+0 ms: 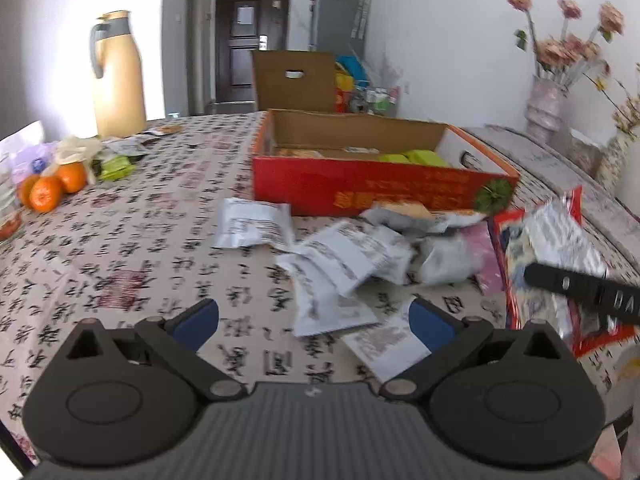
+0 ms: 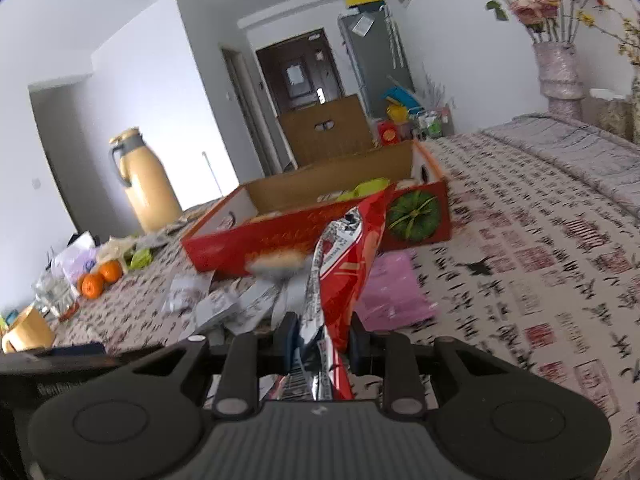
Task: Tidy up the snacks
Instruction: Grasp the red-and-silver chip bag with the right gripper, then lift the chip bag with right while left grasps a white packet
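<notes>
A: What is held at this moment?

B: The red snack bag (image 2: 352,248) is clamped by its lower end in the right gripper (image 2: 320,344), whose jaws are shut tight on it. The bag stands up off the tablecloth (image 2: 540,240) and blocks part of the red cardboard box (image 2: 304,236), which is seen at twelve o'clock of the gripper in the right wrist view.

A: And the left gripper?

B: The left gripper (image 1: 314,320) is spread wide, with nothing between its blue pads (image 1: 196,322). It hovers over the white snack packets (image 1: 340,264), which are scattered at twelve to one o'clock of it, just in front of the box wall.

A: How should the carrying be done well?

B: The bag is judged floppy and pinched only at one edge, so it should be lifted clear of the near box wall before being moved over. A release is best made only once the bag hangs above the bare cardboard floor, beside the green packets (image 1: 416,157) already inside. Swinging should be avoided, lest the white packets be swept aside.

A: What could go wrong?

B: The foil could slip from the pads if the grip is tilted sharply.
</notes>
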